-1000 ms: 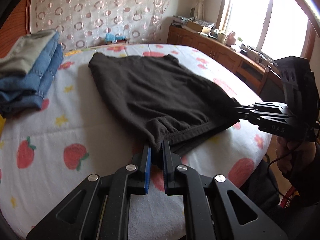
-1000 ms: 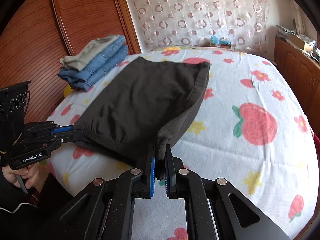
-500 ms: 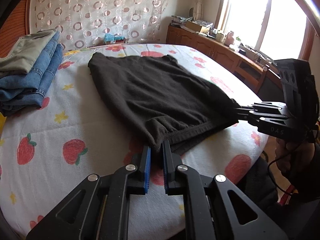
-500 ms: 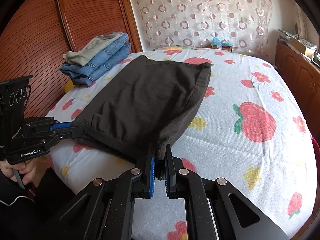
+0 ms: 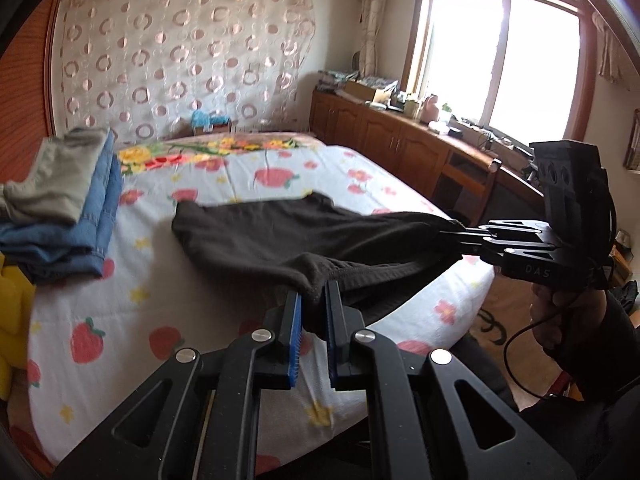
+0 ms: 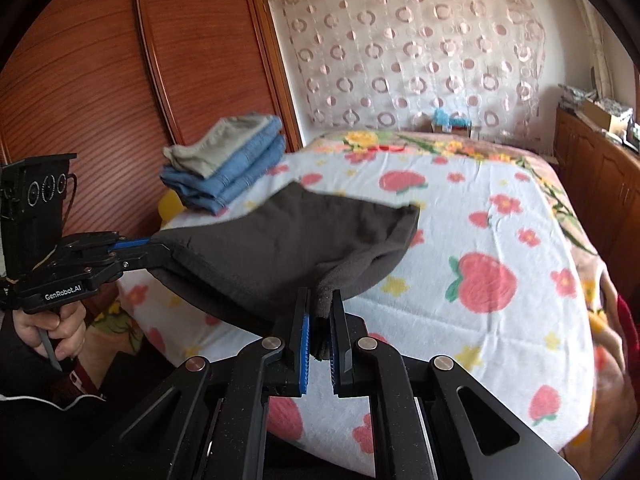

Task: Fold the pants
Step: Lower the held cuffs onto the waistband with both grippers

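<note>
Left wrist: left tool (image 5: 313,304) and right tool (image 5: 460,232) clamped on dark pants (image 5: 280,236), lifting near edge; next, carrying toward bed's (image 5: 100,320) far edge.

The dark pants (image 5: 280,236) are showing a matt, fleecy cloth with a stitched hem. The left gripper (image 5: 313,300) is looking like matt black plastic with ribbed blue pads (image 5: 295,312) and shiny metal screws. The bedsheet (image 6: 500,240) is appearing soft and printed; the wardrobe (image 6: 100,80) is gleaming as polished wood.
</note>
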Action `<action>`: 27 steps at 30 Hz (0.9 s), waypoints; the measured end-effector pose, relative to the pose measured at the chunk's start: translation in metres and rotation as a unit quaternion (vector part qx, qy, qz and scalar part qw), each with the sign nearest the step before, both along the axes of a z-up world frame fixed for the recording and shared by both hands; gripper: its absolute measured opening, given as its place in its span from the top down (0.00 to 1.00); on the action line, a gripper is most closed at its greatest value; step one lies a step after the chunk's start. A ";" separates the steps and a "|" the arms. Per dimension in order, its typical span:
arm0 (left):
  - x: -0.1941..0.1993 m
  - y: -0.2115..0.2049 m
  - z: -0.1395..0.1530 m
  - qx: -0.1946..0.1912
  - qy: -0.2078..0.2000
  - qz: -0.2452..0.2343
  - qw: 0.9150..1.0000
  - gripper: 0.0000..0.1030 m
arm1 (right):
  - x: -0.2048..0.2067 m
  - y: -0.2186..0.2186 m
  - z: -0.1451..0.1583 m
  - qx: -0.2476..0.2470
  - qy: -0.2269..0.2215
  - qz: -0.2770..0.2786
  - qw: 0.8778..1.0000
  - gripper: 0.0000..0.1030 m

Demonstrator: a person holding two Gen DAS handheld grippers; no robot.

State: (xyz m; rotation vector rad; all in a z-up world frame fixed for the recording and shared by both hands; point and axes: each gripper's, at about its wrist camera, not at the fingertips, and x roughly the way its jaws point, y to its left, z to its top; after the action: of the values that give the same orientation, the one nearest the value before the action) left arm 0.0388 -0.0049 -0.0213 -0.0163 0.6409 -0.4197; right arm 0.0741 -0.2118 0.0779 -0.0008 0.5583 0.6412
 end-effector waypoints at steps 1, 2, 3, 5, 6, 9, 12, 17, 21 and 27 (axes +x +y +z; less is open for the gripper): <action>-0.001 0.000 0.003 0.000 -0.003 0.000 1.000 0.89 | -0.002 -0.002 0.003 0.001 -0.005 -0.001 1.000 0.93; -0.002 0.000 0.007 0.001 -0.008 -0.002 1.000 0.89 | -0.004 -0.004 0.006 0.002 -0.009 -0.001 1.000 0.93; -0.003 0.000 0.010 0.002 -0.013 -0.003 1.000 0.89 | -0.006 -0.006 0.009 0.004 -0.013 -0.002 1.000 0.93; -0.005 -0.001 0.015 0.002 -0.020 -0.004 1.000 0.89 | -0.010 -0.009 0.014 0.007 -0.020 -0.003 1.000 0.93; -0.007 -0.002 0.017 0.002 -0.023 -0.005 1.000 0.89 | -0.012 -0.010 0.016 0.009 -0.024 -0.004 1.000 0.93; -0.010 -0.004 0.024 0.002 -0.031 -0.008 0.999 0.89 | -0.017 -0.013 0.021 0.012 -0.034 -0.005 0.999 0.93; -0.011 -0.005 0.030 0.002 -0.038 -0.011 0.999 0.89 | -0.023 -0.015 0.024 0.016 -0.042 -0.003 0.999 0.93; -0.001 -0.001 0.018 0.002 -0.026 -0.006 1.000 0.89 | -0.019 -0.013 0.019 0.015 -0.038 -0.005 0.999 0.93; 0.009 0.000 0.006 0.002 -0.010 0.004 1.000 0.89 | -0.005 -0.008 0.014 0.015 -0.029 -0.009 0.999 0.93; 0.026 0.002 0.001 0.002 -0.020 0.017 1.000 0.89 | 0.021 0.002 0.014 0.013 -0.032 -0.019 0.999 0.93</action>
State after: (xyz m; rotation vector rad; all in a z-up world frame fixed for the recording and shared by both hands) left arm 0.0644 -0.0028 -0.0203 -0.0146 0.6003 -0.3860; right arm 0.0949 -0.2096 0.0914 0.0133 0.4863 0.6098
